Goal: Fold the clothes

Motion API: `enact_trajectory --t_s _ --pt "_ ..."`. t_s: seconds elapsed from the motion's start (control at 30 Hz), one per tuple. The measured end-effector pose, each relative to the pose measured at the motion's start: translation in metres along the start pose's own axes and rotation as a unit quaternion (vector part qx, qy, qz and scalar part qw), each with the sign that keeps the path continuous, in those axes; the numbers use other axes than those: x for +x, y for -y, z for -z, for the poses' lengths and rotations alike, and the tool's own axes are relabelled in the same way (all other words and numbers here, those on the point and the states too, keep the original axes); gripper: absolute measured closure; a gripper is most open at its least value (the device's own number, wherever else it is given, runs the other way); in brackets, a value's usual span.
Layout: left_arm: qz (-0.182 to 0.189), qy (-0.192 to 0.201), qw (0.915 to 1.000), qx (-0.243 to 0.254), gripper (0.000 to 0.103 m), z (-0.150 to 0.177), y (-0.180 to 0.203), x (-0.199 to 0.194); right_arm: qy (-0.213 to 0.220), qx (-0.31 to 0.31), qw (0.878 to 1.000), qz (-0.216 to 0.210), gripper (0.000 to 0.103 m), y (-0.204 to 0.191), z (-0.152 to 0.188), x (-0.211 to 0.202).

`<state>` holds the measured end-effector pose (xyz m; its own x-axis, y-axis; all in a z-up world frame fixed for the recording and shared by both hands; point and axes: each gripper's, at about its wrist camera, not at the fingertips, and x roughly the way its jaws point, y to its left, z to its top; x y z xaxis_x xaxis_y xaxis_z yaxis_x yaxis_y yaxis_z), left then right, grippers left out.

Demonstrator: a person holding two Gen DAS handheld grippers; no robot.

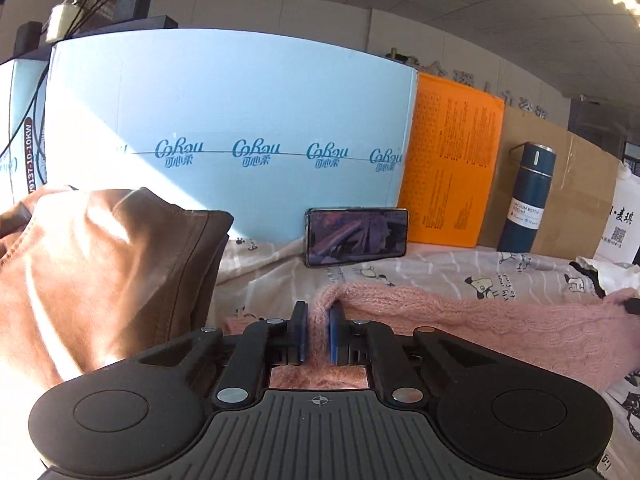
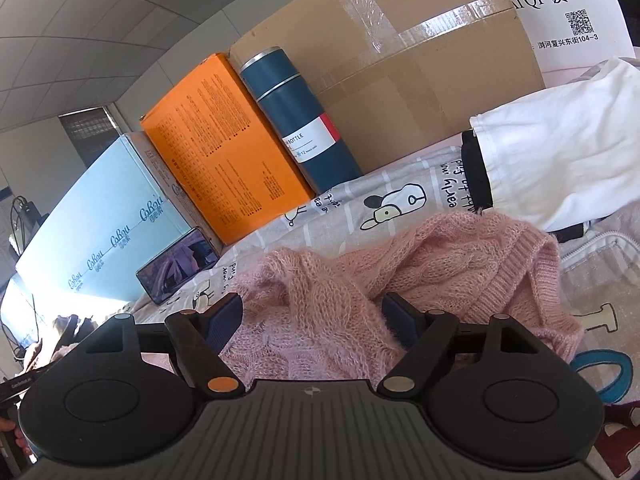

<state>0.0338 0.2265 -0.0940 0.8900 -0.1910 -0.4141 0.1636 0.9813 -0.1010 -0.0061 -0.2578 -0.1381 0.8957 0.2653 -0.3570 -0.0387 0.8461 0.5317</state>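
Observation:
A fuzzy pink knit sweater [image 1: 460, 320] lies crumpled across the cartoon-print bedsheet [image 1: 460, 272]. My left gripper [image 1: 319, 326] is shut on a pinched ridge of the pink sweater near its left end. In the right wrist view the sweater [image 2: 432, 264] lies bunched under my right gripper [image 2: 312, 320], which is open with its jaws wide apart over the knit. A brown garment [image 1: 100, 272] is heaped at the left. A white garment with black trim [image 2: 552, 160] lies at the right.
A light blue box [image 1: 240, 120], an orange box [image 1: 448, 168], a dark blue vacuum bottle [image 1: 528, 200] and a cardboard box [image 2: 400, 60] line the back. A phone [image 1: 356, 236] leans against the blue box. A white bag [image 1: 620, 216] stands at the far right.

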Motion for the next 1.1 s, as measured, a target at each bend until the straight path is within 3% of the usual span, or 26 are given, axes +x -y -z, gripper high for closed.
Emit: enact_trajectory --t_s 0.07,0.17,0.27,0.3,0.37,0.47,0.5,0.57,0.63,0.7,0.77,0.9,1.0,1.1 --pt "-0.022 -0.029 0.9992 0.015 0.092 -0.006 0.002 0.018 0.003 0.003 1.0 -0.001 0.028 0.001 0.0 -0.001" --pt "-0.062 -0.076 0.9945 0.034 0.079 -0.005 0.005 0.043 0.009 0.007 1.0 0.0 0.025 0.002 -0.001 -0.003" --pt "-0.097 -0.055 0.9931 0.037 0.034 -0.004 0.007 0.043 0.014 0.009 1.0 -0.001 0.023 0.002 -0.002 -0.005" --pt "-0.108 -0.041 0.9928 0.033 0.03 -0.006 0.006 0.04 0.015 0.01 1.0 0.0 0.023 0.002 -0.002 -0.005" --pt "-0.129 -0.013 0.9913 0.024 0.03 -0.008 0.003 0.034 0.016 0.01 1.0 0.0 0.023 0.003 -0.002 -0.005" --pt "-0.133 0.031 0.9896 -0.047 0.028 -0.012 -0.005 0.015 0.024 0.013 1.0 0.0 0.023 0.003 -0.002 -0.007" --pt "-0.12 0.051 0.9867 -0.098 0.02 -0.009 -0.007 0.005 0.026 0.014 1.0 0.0 0.023 0.003 -0.002 -0.008" --pt "-0.08 0.091 0.97 -0.211 0.005 0.001 -0.012 -0.016 0.037 0.022 0.999 -0.004 0.022 0.005 -0.003 -0.011" --pt "-0.044 0.11 0.9498 -0.289 0.003 0.017 -0.014 -0.026 0.049 0.032 0.998 -0.009 0.02 0.008 -0.004 -0.014" --pt "-0.036 0.096 0.9429 -0.317 0.003 0.028 -0.014 -0.027 0.061 0.042 0.997 -0.014 0.018 0.01 -0.006 -0.017" --pt "-0.03 0.084 0.9407 -0.327 0.003 0.036 -0.016 -0.025 0.059 0.051 0.997 -0.021 0.016 0.014 -0.008 -0.019" --pt "-0.02 0.074 0.9387 -0.336 0.003 0.043 -0.02 -0.022 0.006 0.033 0.998 -0.055 0.012 0.01 -0.012 -0.023" --pt "-0.013 0.062 0.9429 -0.327 0.003 0.044 -0.017 -0.019 -0.003 -0.039 0.998 -0.053 0.005 -0.005 -0.01 -0.034" --pt "0.001 0.048 0.9495 -0.31 0.003 0.046 -0.011 -0.014 -0.027 -0.129 0.991 -0.033 0.005 -0.018 -0.003 -0.04"
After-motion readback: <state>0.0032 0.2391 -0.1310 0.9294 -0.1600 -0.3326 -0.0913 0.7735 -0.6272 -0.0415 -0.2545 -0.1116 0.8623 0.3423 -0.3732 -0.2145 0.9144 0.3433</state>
